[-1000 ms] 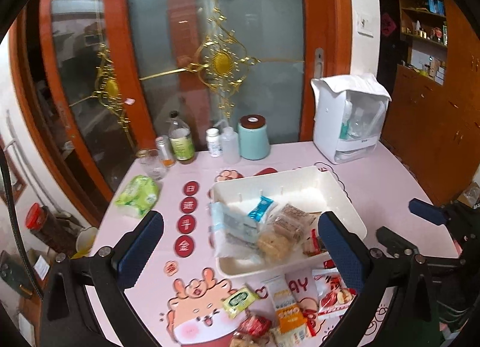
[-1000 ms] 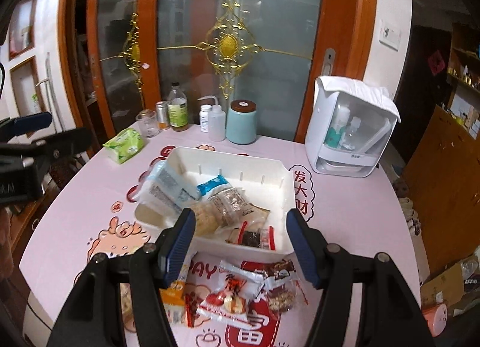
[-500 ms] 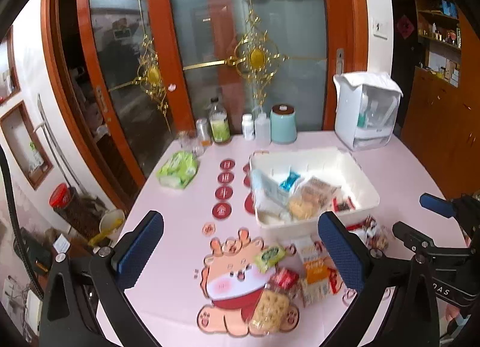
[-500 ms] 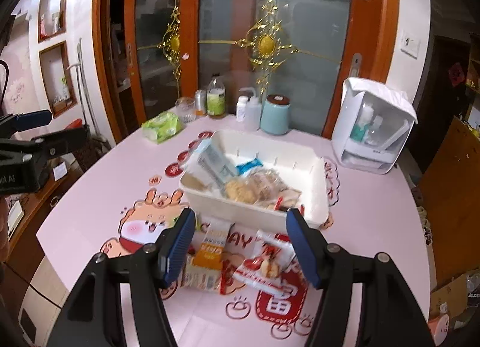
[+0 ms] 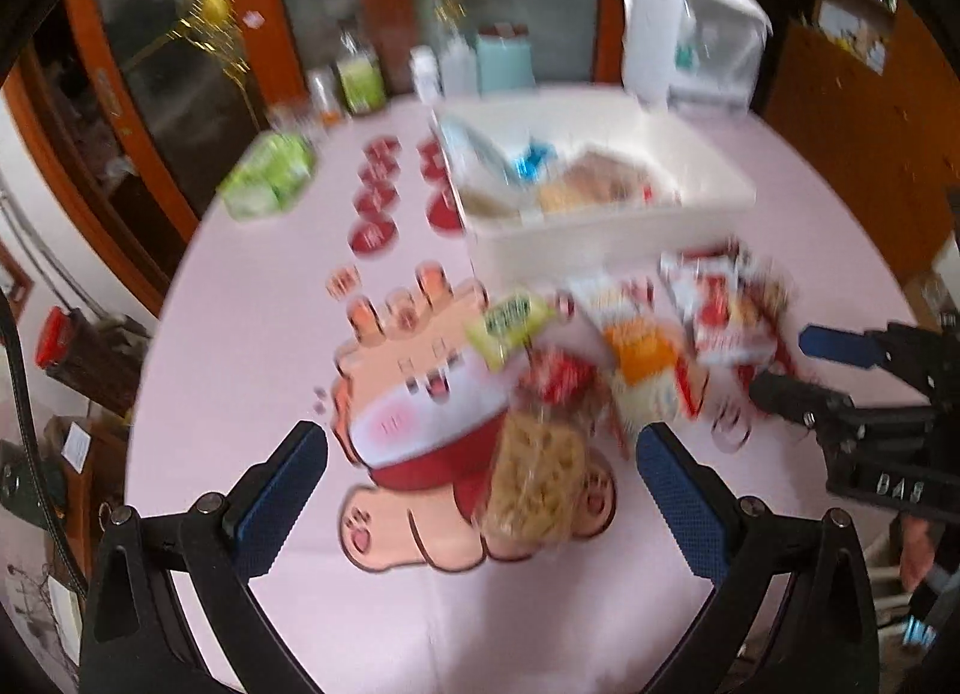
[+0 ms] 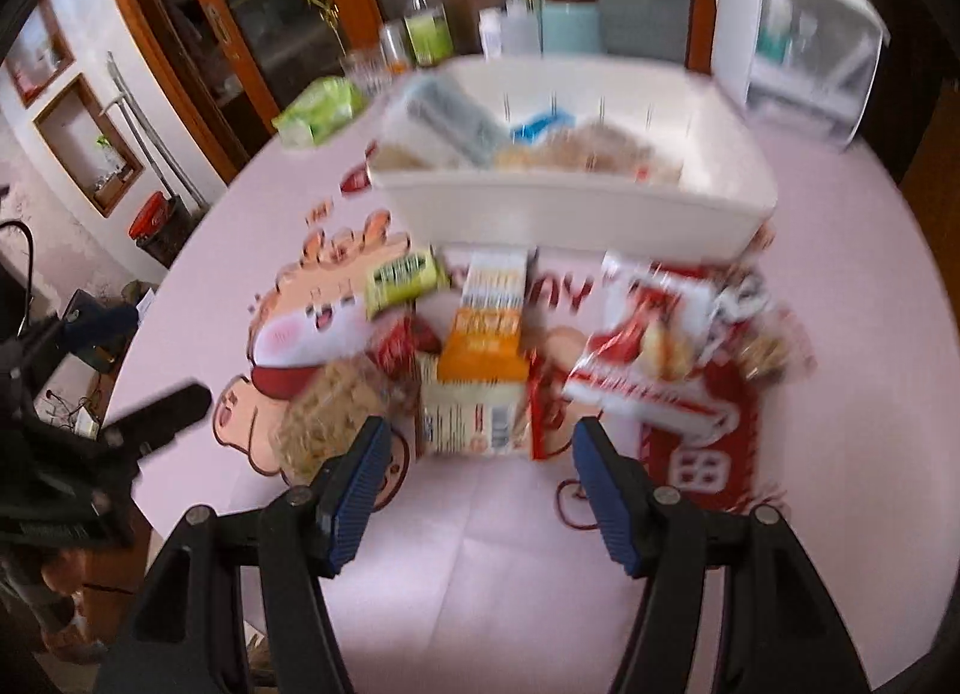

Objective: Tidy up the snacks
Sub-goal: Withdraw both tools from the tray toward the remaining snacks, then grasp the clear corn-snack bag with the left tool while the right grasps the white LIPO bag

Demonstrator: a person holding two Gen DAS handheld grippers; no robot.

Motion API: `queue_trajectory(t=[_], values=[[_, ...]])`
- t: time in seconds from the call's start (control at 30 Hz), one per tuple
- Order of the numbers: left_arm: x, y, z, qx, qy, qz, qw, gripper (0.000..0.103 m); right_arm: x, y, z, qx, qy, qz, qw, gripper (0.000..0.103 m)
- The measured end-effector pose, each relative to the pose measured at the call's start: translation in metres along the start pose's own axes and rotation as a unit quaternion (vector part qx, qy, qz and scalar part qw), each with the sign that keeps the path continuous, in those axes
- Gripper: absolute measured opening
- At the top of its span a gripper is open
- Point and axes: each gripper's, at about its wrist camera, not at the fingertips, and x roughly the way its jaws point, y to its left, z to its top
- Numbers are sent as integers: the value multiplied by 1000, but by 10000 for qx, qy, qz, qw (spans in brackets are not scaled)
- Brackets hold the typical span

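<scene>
A white bin (image 5: 606,226) (image 6: 576,214) on the pink table holds several snack packs. In front of it lie loose snacks: a clear bag of yellow crackers (image 5: 534,484) (image 6: 327,418), an orange and white pack (image 6: 480,358) (image 5: 639,352), a green packet (image 5: 510,325) (image 6: 402,274), a small red packet (image 5: 561,376) and red and white packs (image 6: 648,358) (image 5: 726,316). My left gripper (image 5: 480,490) hangs open above the cracker bag with nothing between its fingers. Over the near end of the orange pack my right gripper (image 6: 474,484) stands open and holds nothing. Both views are blurred.
Bottles, a glass and a teal canister (image 6: 570,24) line the table's far edge before a glass door. A green tissue pack (image 5: 267,178) lies far left. A white dispenser box (image 6: 798,33) stands at the back right. The table's near edge runs just under both grippers.
Both grippers have dropped and tipped downward toward the loose snacks, which now look much larger and closer. The bin has shifted up in both views. Neither jaw opening has changed.
</scene>
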Motion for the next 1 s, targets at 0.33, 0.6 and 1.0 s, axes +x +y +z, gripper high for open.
queue_trajectory(t=[0.33,0.6,1.0], values=[[90,-9,-35,285,931,-403,9944,102,64,15,0,-288,398,-261,9985,74],[113,-15,-44,381,1138,-606,9909,102,96,16,11,-239,611,-345,9973,78],[136,4,-36,-12,1410,-1056,9844,81,109,7,14,-80,766,-279,9966,67]])
